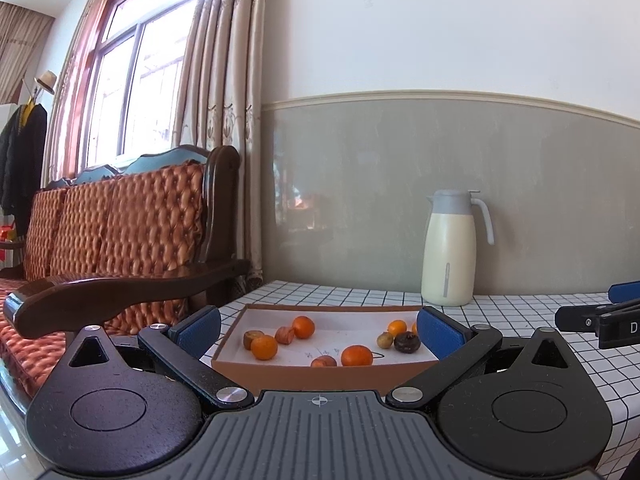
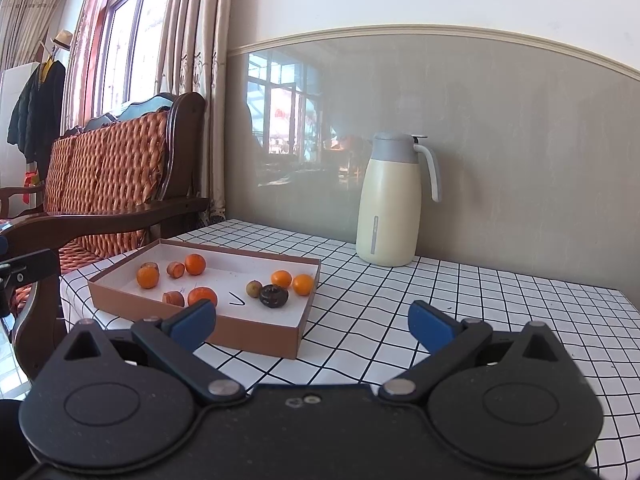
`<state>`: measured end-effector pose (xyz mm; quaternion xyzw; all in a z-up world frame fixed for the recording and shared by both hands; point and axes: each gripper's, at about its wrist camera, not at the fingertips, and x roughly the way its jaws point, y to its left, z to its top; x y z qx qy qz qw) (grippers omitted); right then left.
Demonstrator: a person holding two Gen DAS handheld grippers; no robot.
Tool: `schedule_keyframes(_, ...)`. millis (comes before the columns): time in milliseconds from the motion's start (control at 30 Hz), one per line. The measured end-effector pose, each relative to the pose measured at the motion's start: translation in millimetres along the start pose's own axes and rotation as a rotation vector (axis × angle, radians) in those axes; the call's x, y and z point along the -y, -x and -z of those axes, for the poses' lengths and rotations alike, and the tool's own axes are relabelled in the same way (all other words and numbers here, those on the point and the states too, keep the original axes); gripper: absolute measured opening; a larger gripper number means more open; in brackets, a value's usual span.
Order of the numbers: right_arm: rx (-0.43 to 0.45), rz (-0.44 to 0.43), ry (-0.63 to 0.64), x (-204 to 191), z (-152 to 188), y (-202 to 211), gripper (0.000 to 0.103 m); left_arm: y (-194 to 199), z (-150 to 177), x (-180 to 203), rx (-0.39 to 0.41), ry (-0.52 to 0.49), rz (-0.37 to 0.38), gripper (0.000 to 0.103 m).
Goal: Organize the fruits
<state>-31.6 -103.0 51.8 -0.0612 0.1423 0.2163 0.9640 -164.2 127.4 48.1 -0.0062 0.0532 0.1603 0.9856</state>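
A shallow brown cardboard box (image 1: 296, 374) (image 2: 256, 330) with a white floor lies on the checked tablecloth. Inside lie several small oranges (image 1: 303, 327) (image 2: 195, 264), several brown halved fruits (image 1: 284, 335) (image 2: 175, 269), a small greenish fruit (image 1: 385, 339) (image 2: 254, 288) and a dark wrinkled fruit (image 1: 407, 341) (image 2: 273, 295). My left gripper (image 1: 320, 330) stands open just before the box's near wall, with nothing between its blue pads. My right gripper (image 2: 314, 326) is open too, over the tablecloth at the box's near right corner, and holds nothing. Its tip (image 1: 600, 320) shows at the right edge of the left wrist view.
A cream thermos jug (image 1: 450, 250) (image 2: 390, 200) with a grey lid stands at the back against the grey wall. A wooden sofa (image 1: 120, 240) (image 2: 108, 184) with orange cushions sits left of the table (image 2: 460, 320). Curtains and a window lie behind it.
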Motion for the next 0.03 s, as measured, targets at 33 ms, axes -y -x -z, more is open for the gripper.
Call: schedule_keyframes(33,0.000,0.000,-0.001,0.0,0.0,0.0,0.097,-0.2,0.0,-0.3,-0.002,0.001,-0.003,0.103)
